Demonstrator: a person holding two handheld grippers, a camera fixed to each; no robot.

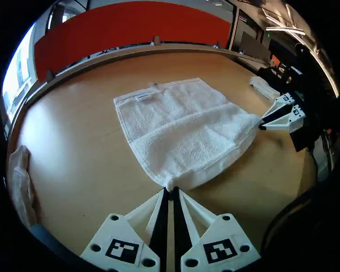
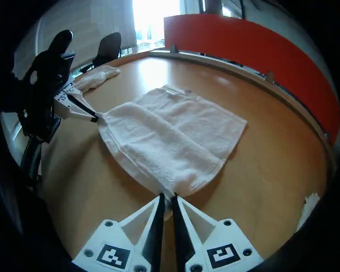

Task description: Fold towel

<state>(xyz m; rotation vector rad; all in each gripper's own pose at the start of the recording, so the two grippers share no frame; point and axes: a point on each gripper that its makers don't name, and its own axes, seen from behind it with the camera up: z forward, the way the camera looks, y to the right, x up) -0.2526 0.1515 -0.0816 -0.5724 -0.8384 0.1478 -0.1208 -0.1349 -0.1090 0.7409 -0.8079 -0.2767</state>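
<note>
A white terry towel (image 1: 183,124) lies on the wooden table (image 1: 79,145), its near part raised and carried over the flat far part. My left gripper (image 1: 170,189) is shut on one near corner of the towel. In the right gripper view the same towel (image 2: 170,136) spreads ahead, and my right gripper (image 2: 167,197) is shut on its other near corner. The right gripper (image 1: 262,125) also appears at the towel's right edge in the left gripper view. The left gripper (image 2: 95,119) pinches the towel's left corner in the right gripper view.
Another white cloth (image 1: 19,181) lies at the table's left edge; it appears as a cloth (image 2: 95,77) at the far left in the right gripper view. A folded white towel (image 1: 264,86) sits far right. An orange partition (image 1: 133,22) backs the table. Office chairs (image 2: 109,47) stand beyond.
</note>
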